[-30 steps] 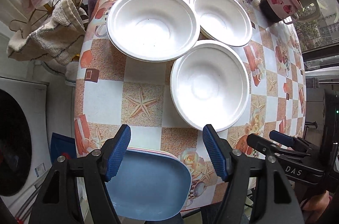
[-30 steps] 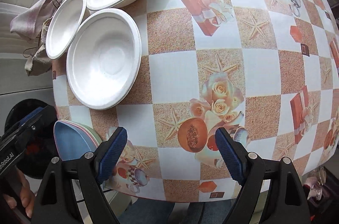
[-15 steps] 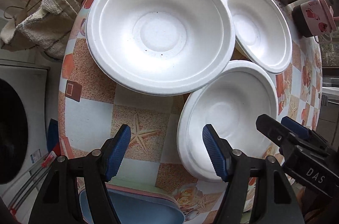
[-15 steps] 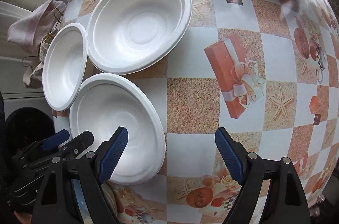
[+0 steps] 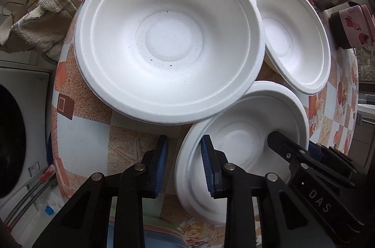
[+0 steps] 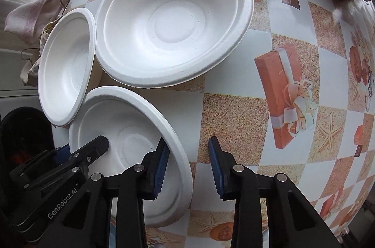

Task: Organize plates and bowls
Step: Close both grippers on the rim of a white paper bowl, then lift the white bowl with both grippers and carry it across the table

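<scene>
Three white foam bowls stand on the patterned table. The near bowl (image 5: 246, 144) (image 6: 121, 140) has both grippers straddling its rim from opposite sides. My left gripper (image 5: 184, 166) is partly closed, one finger inside the bowl and one outside its left rim. My right gripper (image 6: 188, 168) is partly closed the same way over the right rim. Neither visibly pinches the rim. A second bowl (image 5: 164, 37) (image 6: 72, 65) overlaps the near one. The third bowl (image 5: 293, 37) (image 6: 173, 20) sits beside them.
A blue plate (image 5: 164, 238) on a pink one lies at the table's near edge under my grippers. Pink mugs (image 5: 351, 30) stand at the right. Towels (image 5: 39, 23) hang off the left edge beside a washing machine (image 5: 14, 130).
Both grippers have moved forward and down onto the near bowl's rim from either side, and both have narrowed from wide open. The bowls have not moved.
</scene>
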